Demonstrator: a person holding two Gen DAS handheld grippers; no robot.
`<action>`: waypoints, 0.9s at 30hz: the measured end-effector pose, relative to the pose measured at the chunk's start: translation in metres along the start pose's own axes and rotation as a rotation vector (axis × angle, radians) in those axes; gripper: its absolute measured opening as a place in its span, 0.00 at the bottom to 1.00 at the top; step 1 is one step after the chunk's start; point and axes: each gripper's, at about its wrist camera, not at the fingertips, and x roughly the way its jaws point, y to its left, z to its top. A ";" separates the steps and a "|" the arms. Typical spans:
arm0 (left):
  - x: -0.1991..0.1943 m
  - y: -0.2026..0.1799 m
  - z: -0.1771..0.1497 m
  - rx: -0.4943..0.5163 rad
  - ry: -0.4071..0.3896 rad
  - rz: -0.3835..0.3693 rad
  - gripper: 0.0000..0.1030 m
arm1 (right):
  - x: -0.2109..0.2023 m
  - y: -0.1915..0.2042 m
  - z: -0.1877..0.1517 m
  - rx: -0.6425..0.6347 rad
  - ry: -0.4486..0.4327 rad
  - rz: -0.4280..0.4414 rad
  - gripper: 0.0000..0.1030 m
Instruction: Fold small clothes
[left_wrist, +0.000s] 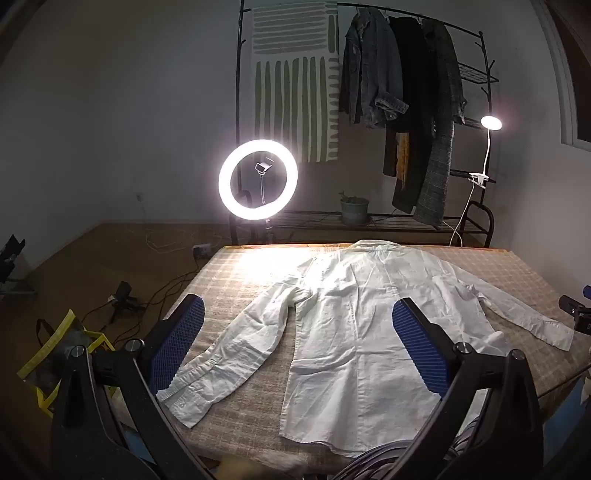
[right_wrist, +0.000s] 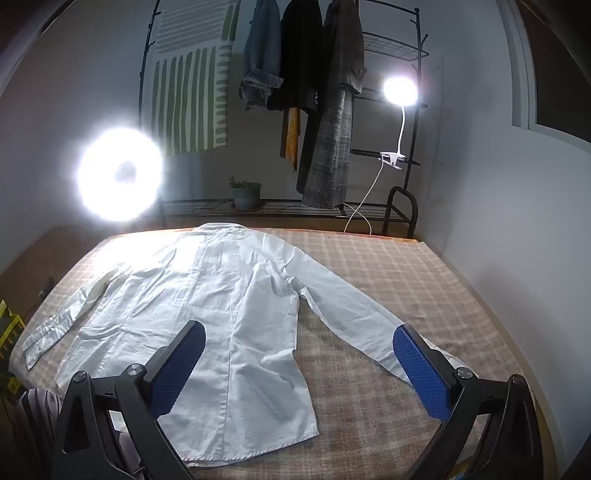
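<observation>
Left wrist view: a glowing ring light (left_wrist: 257, 178) and a black clothes rack of hanging coats (left_wrist: 402, 92) stand beyond the checked-cloth bench (left_wrist: 236, 273). A white long-sleeved cotton shirt (left_wrist: 354, 332) lies flat, sleeves spread; the left tongs (left_wrist: 297, 343) are spread wide above it. Right wrist view: the right tongs (right_wrist: 299, 363) are spread too, pinching nothing, over the shirt's hem and sleeve; bare cloth lies rightward to the wall.

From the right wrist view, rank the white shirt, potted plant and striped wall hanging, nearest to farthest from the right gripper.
1. White shirt: on the table, under the right gripper.
2. Potted plant: rack shelf beyond the table.
3. Striped wall hanging: back wall, upper left.
</observation>
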 end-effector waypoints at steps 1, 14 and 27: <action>0.000 0.000 0.000 -0.003 0.001 0.001 1.00 | 0.000 0.000 0.000 -0.001 -0.001 -0.002 1.00; 0.005 0.007 0.000 -0.012 -0.005 0.016 1.00 | 0.002 0.005 -0.001 -0.002 -0.004 -0.003 1.00; 0.002 0.006 0.008 -0.001 -0.012 0.019 1.00 | 0.002 0.000 0.000 0.003 -0.001 0.005 1.00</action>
